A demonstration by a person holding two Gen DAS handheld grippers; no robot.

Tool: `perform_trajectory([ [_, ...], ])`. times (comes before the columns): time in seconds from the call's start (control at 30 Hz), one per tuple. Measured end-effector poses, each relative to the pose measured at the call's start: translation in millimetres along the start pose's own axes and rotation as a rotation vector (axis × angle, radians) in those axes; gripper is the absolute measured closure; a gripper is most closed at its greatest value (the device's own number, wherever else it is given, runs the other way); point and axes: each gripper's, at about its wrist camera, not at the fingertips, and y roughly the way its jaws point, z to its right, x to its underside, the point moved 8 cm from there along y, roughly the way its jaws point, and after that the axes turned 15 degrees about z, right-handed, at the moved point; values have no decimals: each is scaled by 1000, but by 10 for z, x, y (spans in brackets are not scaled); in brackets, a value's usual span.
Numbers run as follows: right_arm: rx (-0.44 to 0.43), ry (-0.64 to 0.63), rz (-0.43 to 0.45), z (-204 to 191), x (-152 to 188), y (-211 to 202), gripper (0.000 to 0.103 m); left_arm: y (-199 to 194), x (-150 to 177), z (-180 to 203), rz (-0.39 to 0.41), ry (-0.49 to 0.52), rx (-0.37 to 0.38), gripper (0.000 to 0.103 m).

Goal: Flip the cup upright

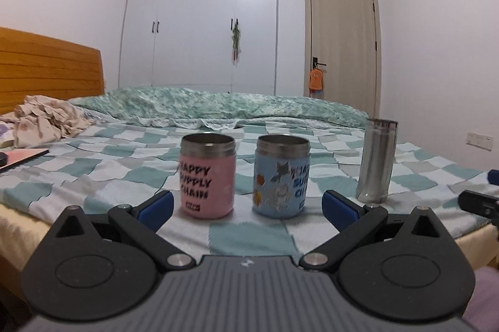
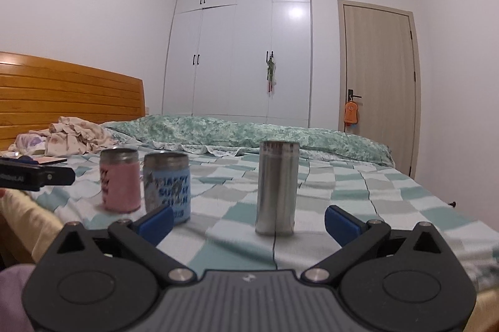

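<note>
On the checked bedspread (image 2: 358, 185), twelve o'clock of the wide-open right gripper (image 2: 249, 221): steel cup (image 2: 276, 188), upright, rim blurred. Left gripper (image 1: 248, 207) likewise spread, empty.

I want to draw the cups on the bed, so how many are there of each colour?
Pink cup: 1
Blue cup: 1
Plain silver cup: 1
Total: 3 cups, all standing on the checked bedspread.
</note>
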Motion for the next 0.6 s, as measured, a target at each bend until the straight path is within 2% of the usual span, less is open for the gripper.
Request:
perform_trajectory([
  [0.1,18,-24,17,-24,98,-144,0,-112,112,25,33,33,-9,0],
  [0.27,35,-47,34,-65,215,-248,0,-133,336,80,9,57,-10,0],
  [0.4,26,-73,74,-119,200,-278,0,-131,361,46,14,35,-20,0],
  [0.6,26,-82,78,-147,185,-267,0,-163,362,64,28,50,-17,0],
])
